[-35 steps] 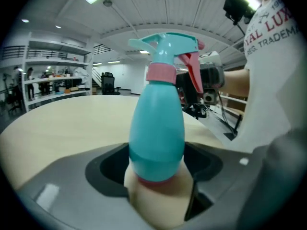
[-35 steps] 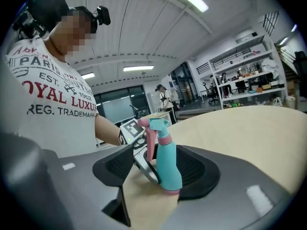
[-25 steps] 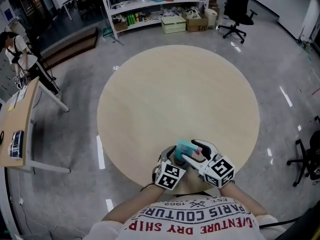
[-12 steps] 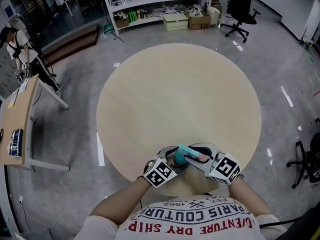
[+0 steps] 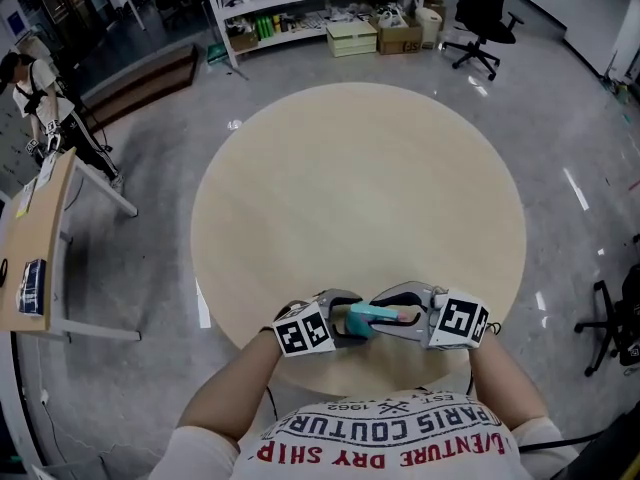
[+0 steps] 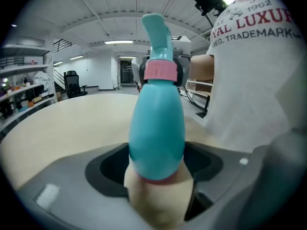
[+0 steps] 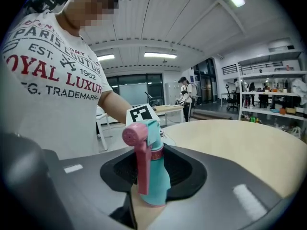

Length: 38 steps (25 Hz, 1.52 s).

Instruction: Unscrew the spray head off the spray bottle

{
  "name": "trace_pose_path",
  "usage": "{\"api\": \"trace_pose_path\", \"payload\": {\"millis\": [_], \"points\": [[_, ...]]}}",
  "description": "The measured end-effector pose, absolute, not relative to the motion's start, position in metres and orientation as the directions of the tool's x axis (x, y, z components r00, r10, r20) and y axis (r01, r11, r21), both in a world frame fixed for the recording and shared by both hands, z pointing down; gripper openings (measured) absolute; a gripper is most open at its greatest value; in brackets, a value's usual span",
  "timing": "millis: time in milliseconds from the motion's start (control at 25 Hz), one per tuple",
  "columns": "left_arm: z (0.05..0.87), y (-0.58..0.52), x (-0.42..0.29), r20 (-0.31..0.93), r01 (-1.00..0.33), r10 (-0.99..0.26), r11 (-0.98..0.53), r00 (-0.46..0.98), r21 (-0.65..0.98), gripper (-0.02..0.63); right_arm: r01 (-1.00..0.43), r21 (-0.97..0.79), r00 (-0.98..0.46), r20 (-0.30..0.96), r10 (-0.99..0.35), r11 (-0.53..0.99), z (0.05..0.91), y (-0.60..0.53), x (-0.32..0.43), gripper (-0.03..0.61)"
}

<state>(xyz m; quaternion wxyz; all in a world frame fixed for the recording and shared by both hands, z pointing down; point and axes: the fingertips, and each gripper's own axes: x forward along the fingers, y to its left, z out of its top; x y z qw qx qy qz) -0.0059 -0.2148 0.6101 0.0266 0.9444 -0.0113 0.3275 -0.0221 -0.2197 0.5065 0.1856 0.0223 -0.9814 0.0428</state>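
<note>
Big round pale table [image 5: 360,168] fills the middle of the room, with a shelving rack [image 5: 300,13] and a black office chair [image 5: 478,18] past its far side. The person in the white printed T-shirt [image 5: 385,438] stands at the near edge with both arms out front. The two tools face each other over that edge, tips nearly meeting.

The left tool [image 5: 338,318] has its jaws spread wide and clamped round the fat bottom end of the teal spray bottle [image 6: 156,128]. So the bottle isn't sitting on the table. It's held sideways in the air between the two tools, just above the near rim, with its neck pointing at the right one.

The right tool [image 5: 393,318] has just been closing its jaws. They're set narrower than the left's, with the spray head [image 7: 158,186] pinched between them. Its own camera looks along the head, and you can see the pink trigger [image 7: 141,171] running down the front of the teal part.

Smallest bit is the pink screw collar [image 6: 159,71], which rings the neck right where the head meets the bottle.
</note>
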Motion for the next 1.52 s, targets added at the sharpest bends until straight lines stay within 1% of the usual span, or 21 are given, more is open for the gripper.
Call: {"api": "trace_pose_path", "payload": {"millis": [40,120,160,280,400,480,560,720,840,880,960,1040,1120,1200,1280,1400,1520], "points": [[0.609,-0.214,-0.007,0.61,-0.07,-0.028,-0.997,0.792,0.045,0.35,-0.094,-0.09,-0.937,0.345,-0.057,0.992,0.505,-0.219,-0.022,0.141],[0.606,-0.21,-0.016,0.588,-0.172,-0.105,-0.983,0.802,0.059,0.35,-0.192,-0.12,-0.945,0.291,-0.15,0.974,0.498,-0.217,-0.025,0.23],[0.605,-0.209,-0.021,0.578,-0.241,-0.156,-0.968,0.801,0.072,0.35,-0.253,-0.127,-0.939,0.269,-0.212,0.959,0.495,-0.218,-0.024,0.252],[0.608,-0.23,-0.02,0.558,-0.467,-0.342,-0.879,0.756,0.094,0.35,-0.444,-0.128,-0.884,0.227,-0.409,0.887,0.494,-0.238,0.004,0.252],[0.612,-0.251,-0.014,0.549,-0.621,-0.49,-0.781,0.678,0.071,0.35,-0.582,-0.142,-0.811,0.173,-0.558,0.801,0.496,-0.251,0.031,0.247],[0.613,-0.251,-0.015,0.55,-0.684,-0.554,-0.729,0.625,0.043,0.35,-0.607,-0.137,-0.793,0.173,-0.584,0.783,0.499,-0.242,0.025,0.247],[0.612,-0.25,-0.015,0.554,-0.727,-0.592,-0.686,0.585,0.034,0.35,-0.605,-0.137,-0.793,0.19,-0.578,0.785,0.501,-0.233,0.012,0.247],[0.608,-0.246,-0.01,0.557,-0.77,-0.627,-0.637,0.545,0.037,0.351,-0.607,-0.155,-0.792,0.2,-0.577,0.779,0.503,-0.232,-0.008,0.241],[0.608,-0.244,-0.011,0.551,-0.778,-0.638,-0.628,0.538,0.034,0.35,-0.626,-0.116,-0.772,0.227,-0.593,0.771,0.506,-0.238,-0.017,0.212],[0.608,-0.245,-0.01,0.55,-0.778,-0.639,-0.627,0.538,0.033,0.35,-0.633,-0.099,-0.765,0.235,-0.6,0.768,0.507,-0.24,-0.017,0.198],[0.607,-0.245,-0.007,0.551,-0.776,-0.638,-0.63,0.538,0.027,0.35,-0.643,-0.071,-0.753,0.239,-0.612,0.763,0.508,-0.244,-0.015,0.15],[0.608,-0.242,-0.008,0.555,-0.766,-0.631,-0.642,0.542,0.019,0.35,-0.625,-0.061,-0.766,0.236,-0.597,0.778,0.508,-0.241,-0.015,0.14],[0.61,-0.238,-0.011,0.56,-0.741,-0.609,-0.671,0.561,0.013,0.35,-0.576,-0.057,-0.801,0.239,-0.549,0.815,0.509,-0.237,-0.019,0.133],[0.611,-0.234,-0.012,0.565,-0.684,-0.56,-0.73,0.606,0.01,0.35,-0.495,-0.053,-0.847,0.252,-0.468,0.867,0.51,-0.233,-0.021,0.132],[0.611,-0.229,-0.011,0.568,-0.576,-0.469,-0.818,0.677,0.01,0.35,-0.378,-0.046,-0.895,0.273,-0.352,0.925,0.51,-0.228,-0.022,0.13],[0.612,-0.218,-0.011,0.577,-0.324,-0.264,-0.946,0.773,0.001,0.35,-0.152,-0.025,-0.936,0.326,-0.136,0.988,0.51,-0.219,-0.024,0.129],[0.613,-0.213,-0.012,0.619,-0.088,-0.07,-0.996,0.782,-0.002,0.35,0.008,-0.055,-0.93,0.367,0.028,0.998,0.51,-0.215,-0.027,0.129]]}}
